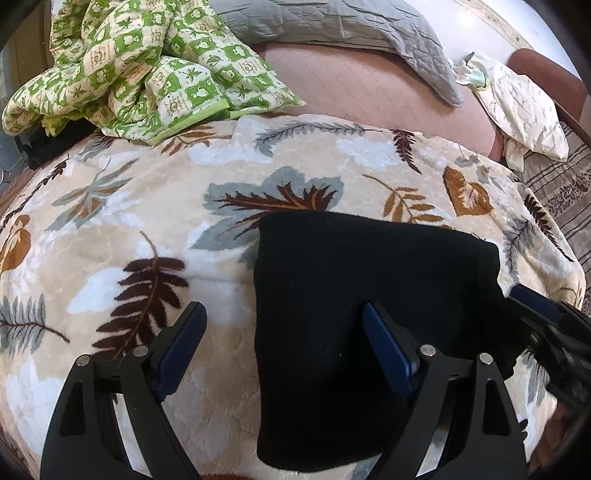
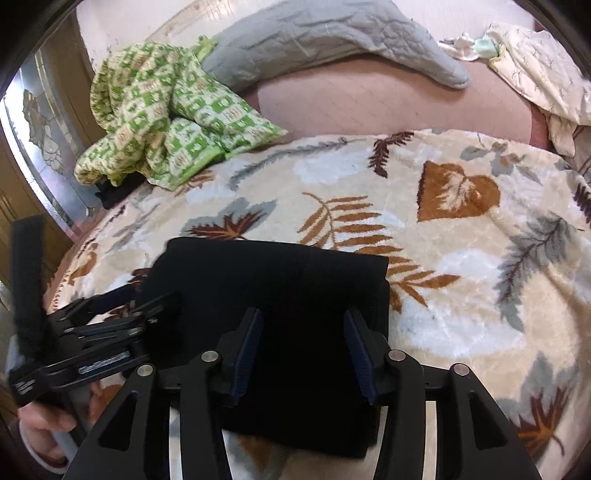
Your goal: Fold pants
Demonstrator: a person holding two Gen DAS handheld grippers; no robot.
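Note:
The black pants lie folded into a compact rectangle on a leaf-patterned blanket. My left gripper is open and empty, straddling the pants' left edge, one finger over the blanket and one over the cloth. My right gripper is open and empty above the folded pants, with both fingers over the cloth. It also shows in the left wrist view at the pants' right edge. The left gripper shows in the right wrist view at the pants' left edge.
A green checked quilt is bunched at the back left. A grey quilted cover and a cream cloth lie at the back on a pink mattress. The leaf blanket spreads to the right of the pants.

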